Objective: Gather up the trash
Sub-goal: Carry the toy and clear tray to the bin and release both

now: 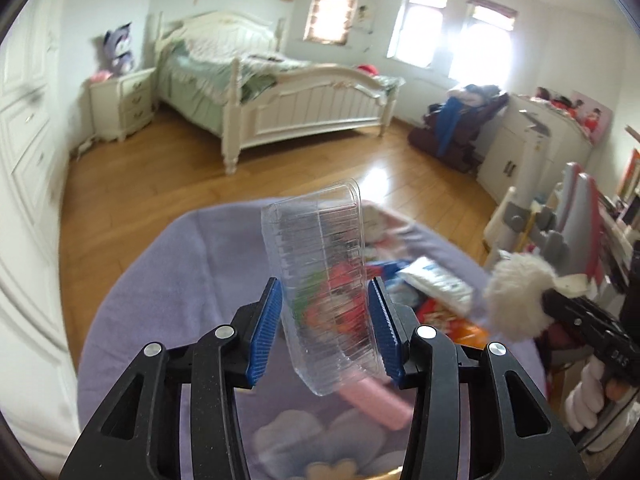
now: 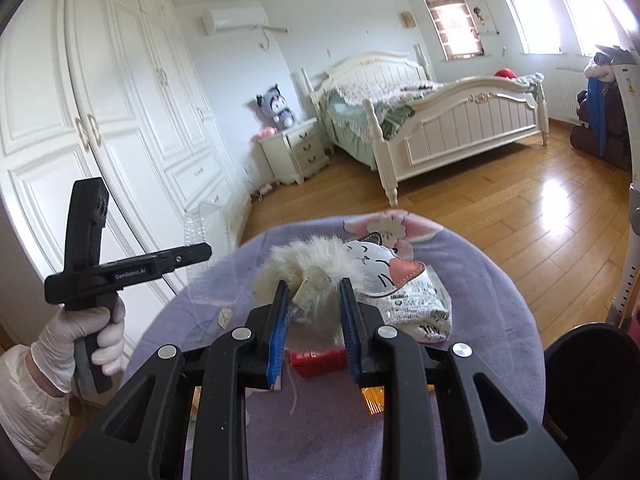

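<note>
The left gripper (image 1: pixel 326 328) stands about half open, and between its blue pads (image 1: pixel 264 332) it holds a clear plastic tray (image 1: pixel 320 276). The tray is ribbed and see-through. It stands on its long edge, tilted a little, and both pads press on its two sides. It is lifted above the purple blanket (image 1: pixel 160 280) and does not touch it. In the right wrist view the same tray (image 2: pixel 208 220) shows only faintly, in front of the white wardrobe (image 2: pixel 120 100), beyond the tip of the left gripper (image 2: pixel 200 252). A hand in a white glove (image 2: pixel 92 340) holds this gripper by its handle.

The right gripper (image 2: pixel 314 320) is nearly closed. Its blue pads (image 2: pixel 280 336) clamp a white fluffy toy (image 2: pixel 312 264) at its furry part. The toy has a flat cat face (image 2: pixel 372 260) with a pink ear, which points away from the gripper. In the left wrist view the fur ball (image 1: pixel 512 296) shows at the tip of the right gripper (image 1: pixel 544 300), at the right edge.

On the blanket (image 2: pixel 480 300) under the toy lie more things: a white printed packet (image 2: pixel 424 308), a red box (image 2: pixel 320 360) just under the pads, and an orange wrapper (image 2: pixel 372 398) lower down. A dark round bin (image 2: pixel 592 380) stands at the right, close beside the blanket's edge. Behind, there is a white bed (image 2: pixel 460 120) on the wooden floor (image 2: pixel 520 220).
</note>
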Motion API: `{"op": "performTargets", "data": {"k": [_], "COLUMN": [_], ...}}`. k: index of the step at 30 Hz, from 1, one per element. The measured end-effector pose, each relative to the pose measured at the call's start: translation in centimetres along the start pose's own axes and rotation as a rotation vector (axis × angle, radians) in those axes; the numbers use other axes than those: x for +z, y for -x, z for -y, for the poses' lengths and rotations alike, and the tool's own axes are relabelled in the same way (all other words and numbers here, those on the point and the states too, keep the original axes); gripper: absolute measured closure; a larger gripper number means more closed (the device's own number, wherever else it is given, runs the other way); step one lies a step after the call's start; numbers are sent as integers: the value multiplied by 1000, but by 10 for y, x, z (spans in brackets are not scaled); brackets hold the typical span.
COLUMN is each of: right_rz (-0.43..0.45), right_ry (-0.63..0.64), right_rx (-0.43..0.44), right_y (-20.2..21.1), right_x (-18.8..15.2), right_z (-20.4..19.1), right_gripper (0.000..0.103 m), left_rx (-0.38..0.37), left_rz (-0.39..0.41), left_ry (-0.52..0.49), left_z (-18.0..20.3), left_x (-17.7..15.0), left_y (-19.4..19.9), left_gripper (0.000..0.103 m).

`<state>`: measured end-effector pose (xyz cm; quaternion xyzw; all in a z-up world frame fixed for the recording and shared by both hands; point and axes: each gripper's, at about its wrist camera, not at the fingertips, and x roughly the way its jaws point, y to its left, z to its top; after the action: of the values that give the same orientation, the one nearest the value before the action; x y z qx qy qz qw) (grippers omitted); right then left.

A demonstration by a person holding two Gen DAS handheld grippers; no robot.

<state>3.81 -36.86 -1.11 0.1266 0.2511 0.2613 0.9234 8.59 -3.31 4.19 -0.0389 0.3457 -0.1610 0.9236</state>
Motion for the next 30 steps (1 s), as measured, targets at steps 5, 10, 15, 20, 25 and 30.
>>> {"op": "performTargets", "data": {"k": [5, 10, 15, 20, 25, 30], "right_rz": [78, 122, 137, 122, 87, 50], "right_ry": [0, 1, -15, -51, -116, -162], "right_rx": [-51, -196, -346, -456, -538, -584], "right_y": [25, 52, 72, 90, 98, 101], "right_x": [2, -7, -22, -51, -79, -96], "right_z": [13, 39, 70, 107, 142, 169], "right_gripper": [78, 78, 78, 78, 78, 78], "left_rx": [-150, -321, -440, -525, -568, -593], "left_rz": [60, 54, -7, -56, -127, -179], "left_ry": [-46, -35, -8, -11, -39, -76], "left_z": [59, 107, 157, 200, 243, 280], "left_x": [2, -7, -24, -39, -49, -54], "left_y": [4, -15, -51, -80, -114, -140], "left_gripper": [58, 58, 58, 58, 58, 58]}}
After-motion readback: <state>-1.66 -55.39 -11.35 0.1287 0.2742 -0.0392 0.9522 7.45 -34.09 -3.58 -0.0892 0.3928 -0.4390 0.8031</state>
